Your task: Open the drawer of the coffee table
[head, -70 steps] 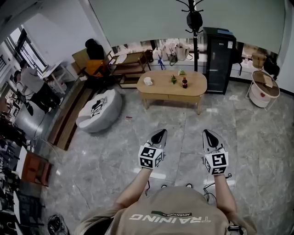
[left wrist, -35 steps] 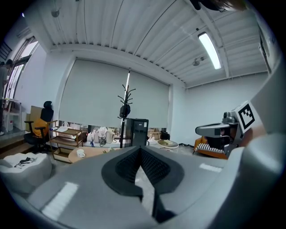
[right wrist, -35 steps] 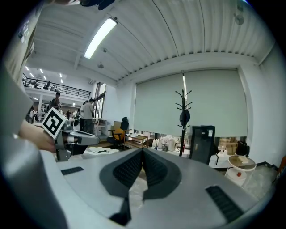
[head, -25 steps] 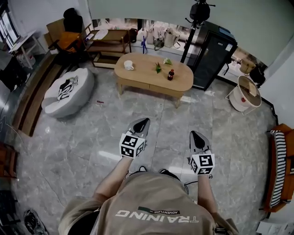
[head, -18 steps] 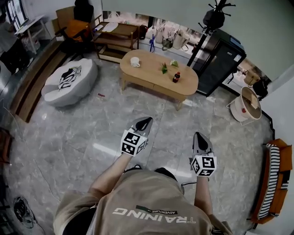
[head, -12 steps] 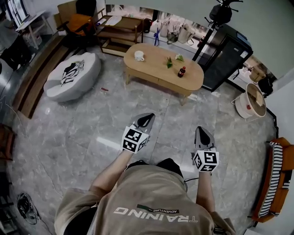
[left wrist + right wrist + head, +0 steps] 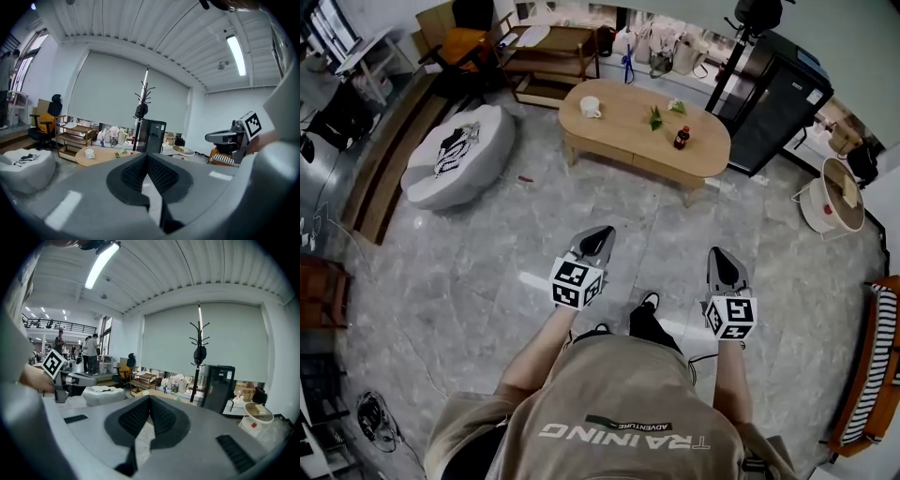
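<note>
Across open floor [image 7: 623, 211] from coffee table [image 7: 623, 120] edge, L claw [image 7: 601, 234] & R claw [image 7: 718, 256] pinched together, empty.

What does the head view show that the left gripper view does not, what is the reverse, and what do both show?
Head view only: the person's shirt and a shoe.
Left gripper view only: the ceiling light and the ribbed pads of the shut left gripper.
Both: the coffee table, cup, beanbag, black cabinet and right gripper.

Tan coffee table [image 7: 619, 127], grey marbled floor [image 7: 469, 272], black cabinet [image 7: 778, 103]
</note>
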